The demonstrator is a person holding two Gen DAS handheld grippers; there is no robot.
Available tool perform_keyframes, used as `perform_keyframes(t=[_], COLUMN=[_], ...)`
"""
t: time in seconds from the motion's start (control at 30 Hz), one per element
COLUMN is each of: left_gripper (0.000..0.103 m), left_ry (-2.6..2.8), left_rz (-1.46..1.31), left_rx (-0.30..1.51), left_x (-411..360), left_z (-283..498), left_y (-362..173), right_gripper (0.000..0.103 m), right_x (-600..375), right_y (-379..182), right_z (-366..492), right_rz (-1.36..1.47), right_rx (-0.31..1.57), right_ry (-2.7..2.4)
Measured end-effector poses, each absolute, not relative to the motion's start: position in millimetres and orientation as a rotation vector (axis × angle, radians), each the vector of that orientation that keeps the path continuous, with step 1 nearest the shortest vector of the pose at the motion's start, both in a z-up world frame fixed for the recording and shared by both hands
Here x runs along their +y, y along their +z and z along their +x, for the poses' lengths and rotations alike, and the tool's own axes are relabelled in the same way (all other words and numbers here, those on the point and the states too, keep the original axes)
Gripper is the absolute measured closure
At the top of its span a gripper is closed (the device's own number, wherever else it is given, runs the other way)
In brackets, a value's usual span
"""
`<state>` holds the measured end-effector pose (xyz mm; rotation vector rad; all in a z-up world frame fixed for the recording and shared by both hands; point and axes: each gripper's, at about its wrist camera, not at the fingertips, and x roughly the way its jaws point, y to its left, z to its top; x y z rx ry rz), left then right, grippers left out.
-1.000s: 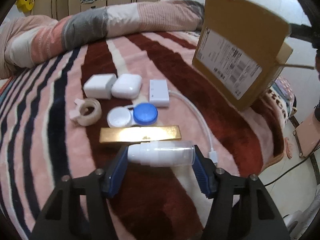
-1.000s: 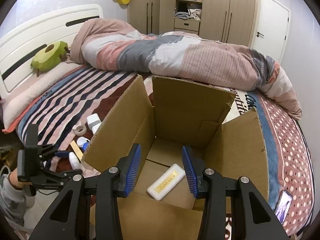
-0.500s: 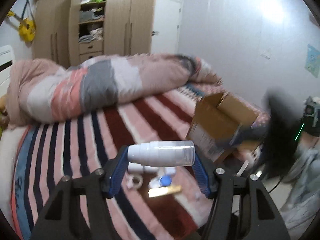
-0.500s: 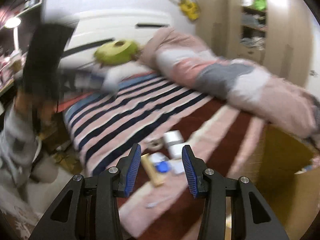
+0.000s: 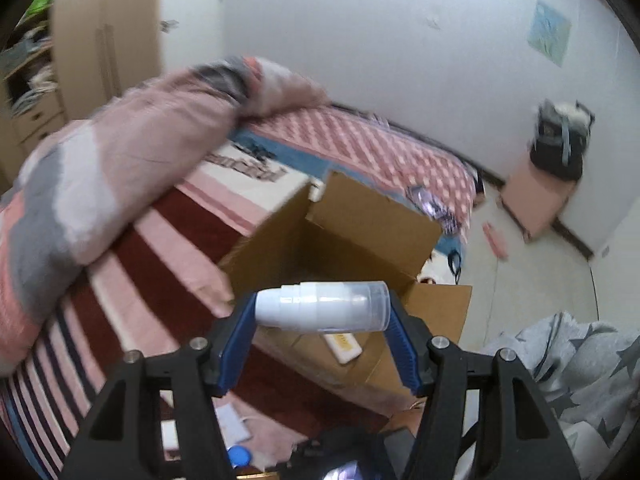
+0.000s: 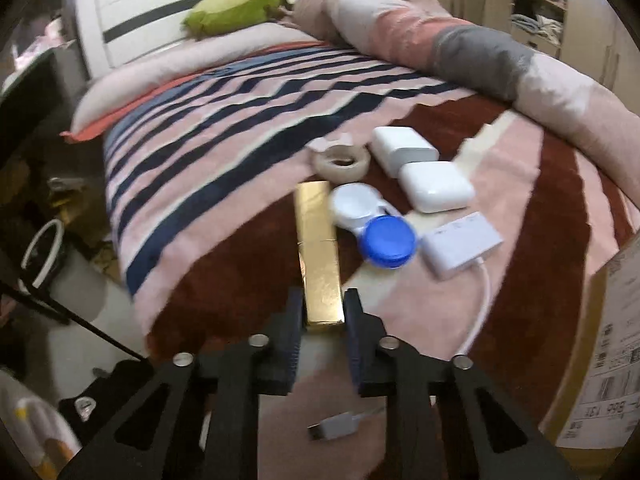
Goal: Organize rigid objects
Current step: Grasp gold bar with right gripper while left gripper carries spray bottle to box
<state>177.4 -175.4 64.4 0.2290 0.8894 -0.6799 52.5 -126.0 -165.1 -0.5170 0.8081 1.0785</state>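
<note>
My left gripper [image 5: 320,320] is shut on a white pump bottle with a clear cap [image 5: 324,310], held crosswise in the air above the open cardboard box [image 5: 360,220]. A white and yellow bar [image 5: 342,346] lies inside the box. My right gripper [image 6: 322,312] has its jaws narrowed around the near end of a long gold box [image 6: 318,252] lying on the striped blanket; they stand close to its sides.
On the blanket beside the gold box lie a tape roll [image 6: 342,162], two white cases [image 6: 436,190], a white and blue lens case [image 6: 384,240] and a white hub with cable [image 6: 460,248]. The cardboard box side [image 6: 612,340] stands at right. A rolled duvet [image 6: 460,48] lies behind.
My left gripper carried the bottle up from the blanket and over to the open box. My right gripper swung from the box to the gold box and narrowed around it.
</note>
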Motion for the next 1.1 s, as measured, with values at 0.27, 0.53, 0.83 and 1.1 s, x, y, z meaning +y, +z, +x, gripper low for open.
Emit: perform_keyframes(t=[0.27,0.53,0.83,1.1], left_gripper=[0.032,0.006,0.006,0.006], left_ry=[-0.648,-0.49,-0.188,-0.131], left_rz=[0.32,0.199,0.021,-0.074], left_rx=[1.049,0.832,0.745,0.755], left_x=[-220.5,-142.7,-5.6,29.3], left_z=[199.8,164.2,79.0,46.1], left_y=[16.0,65.3,44.4,1.7], right_gripper=[0.088,0.089,0.09,0.09], right_x=[-118.7,-105.4,-125.3,-207.0], right_y=[-166.1,-166.0,-103.4,8.8], right_z=[50.6,54.3,32.4,45.3], right_rz=[-0.496,-0.483,-0.421,-0.333], right_rx=[0.818,0.824,0.726,0.608], right_ry=[1.126,1.133,1.151,0.983])
